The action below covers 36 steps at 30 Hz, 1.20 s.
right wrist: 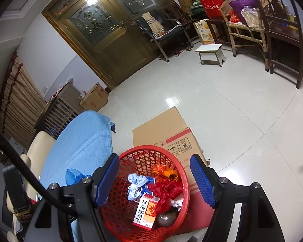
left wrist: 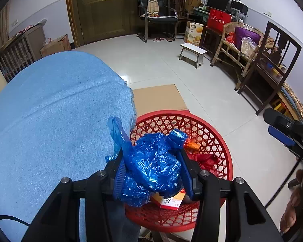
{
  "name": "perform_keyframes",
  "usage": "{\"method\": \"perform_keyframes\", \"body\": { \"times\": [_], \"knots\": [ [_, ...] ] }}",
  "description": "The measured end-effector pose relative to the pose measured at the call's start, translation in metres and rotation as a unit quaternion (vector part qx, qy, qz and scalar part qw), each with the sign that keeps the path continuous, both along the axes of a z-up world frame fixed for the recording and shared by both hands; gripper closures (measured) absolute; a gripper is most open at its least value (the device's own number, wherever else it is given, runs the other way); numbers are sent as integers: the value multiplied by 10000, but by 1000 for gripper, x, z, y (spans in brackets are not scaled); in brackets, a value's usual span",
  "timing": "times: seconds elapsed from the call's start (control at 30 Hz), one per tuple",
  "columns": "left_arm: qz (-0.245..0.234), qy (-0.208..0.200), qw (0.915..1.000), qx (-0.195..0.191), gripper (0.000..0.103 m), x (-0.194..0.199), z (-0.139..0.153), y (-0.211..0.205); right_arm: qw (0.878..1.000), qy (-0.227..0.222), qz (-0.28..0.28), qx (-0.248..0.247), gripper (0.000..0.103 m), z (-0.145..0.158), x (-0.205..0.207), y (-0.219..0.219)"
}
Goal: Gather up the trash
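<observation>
1. Left wrist view: left gripper (left wrist: 151,167) pinches a crumpled blue plastic bag (left wrist: 151,161) between its two fingers; one loose handle of the bag stands up at 11 o'clock from the grip. The bag is held over the red basket (left wrist: 218,141), which fills the frame from centre toward 5 o'clock, beside the edge of the blue tablecloth (left wrist: 50,111) at 9 o'clock. An orange wrapper (left wrist: 193,145) and red crumpled plastic (left wrist: 207,160) lie in the basket at 3 o'clock from the bag; a red-and-white carton (left wrist: 171,200) shows below the bag at 6 o'clock.

2. Right wrist view: right gripper (right wrist: 154,181) is spread wide with nothing between its fingers, poised above the same basket (right wrist: 183,173). Inside lie a pale blue knotted cloth (right wrist: 135,185), the carton (right wrist: 146,211), red plastic (right wrist: 165,191), the orange wrapper (right wrist: 164,171) and a dark round object (right wrist: 165,218) at 6 o'clock. The basket sits on flattened cardboard (right wrist: 161,125).

3. Progress (judgement): several items are already collected; the blue bag is not yet released. No further trash is visible on the cloth, so the task appears near its end.
</observation>
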<state>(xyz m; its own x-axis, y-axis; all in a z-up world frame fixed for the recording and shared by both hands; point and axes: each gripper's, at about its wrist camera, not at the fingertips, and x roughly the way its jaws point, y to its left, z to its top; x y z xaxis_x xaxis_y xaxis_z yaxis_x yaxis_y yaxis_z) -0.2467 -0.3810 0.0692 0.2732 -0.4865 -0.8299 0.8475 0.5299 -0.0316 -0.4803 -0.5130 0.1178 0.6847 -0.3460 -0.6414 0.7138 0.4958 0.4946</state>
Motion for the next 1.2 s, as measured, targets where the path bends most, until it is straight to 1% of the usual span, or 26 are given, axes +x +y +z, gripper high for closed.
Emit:
{"method": "perform_keyframes", "body": {
  "times": [0.13, 0.17, 0.23, 0.27, 0.3, 0.4, 0.47, 0.67, 0.77, 0.87, 1.03, 1.07, 1.13, 1.2],
  "knots": [
    [-8, 22, 10000, -23, 53, 2, -2, -6, 10000, 6, -46, -15, 27, 2, -2, -1],
    [7, 20, 10000, -24, 51, 3, -2, -7, 10000, 7, -49, -18, 27, 3, -2, -1],
    [27, 107, 9999, -35, 44, 6, -2, -7, 10000, 26, -52, -48, 27, 4, -2, 0],
    [36, 169, 9998, -29, 36, 8, -1, -7, 10000, 36, -44, -62, 27, 5, -2, 1],
    [41, 248, 9997, -57, 30, 10, -1, -7, 10000, 36, -35, -70, 27, 6, -2, 2],
    [160, 533, 9980, -282, 29, 21, 6, 4, 9999, 53, 17, -107, 27, 9, 1, 6],
    [306, 611, 9965, -474, 29, 28, 15, 14, 9998, 48, 71, -157, 27, 13, 4, 11],
    [778, 418, 9918, -924, 26, 41, 45, 55, 9992, -14, 213, -325, 27, 23, 10, 27],
    [890, 272, 9910, -959, 22, 40, 52, 72, 9986, -37, 320, -409, 27, 29, 14, 40],
    [973, 107, 9911, -900, 21, 35, 51, 92, 9980, -31, 443, -450, 27, 29, 19, 54],
    [1076, 52, 9904, -867, 20, 29, 48, 120, 9941, 356, 802, -640, 27, 15, 35, 86],
    [1104, 30, 9901, -871, 20, 29, 48, 122, 9936, 393, 787, -704, 27, 12, 36, 91],
    [1155, -40, 9895, -870, 20, 28, 50, 129, 9927, 557, 581, -901, 27, 4, 35, 100],
    [1172, -65, 9890, -894, 20, 26, 51, 133, 9927, 656, 495, -882, 27, -2, 34, 104]
  ]
}}
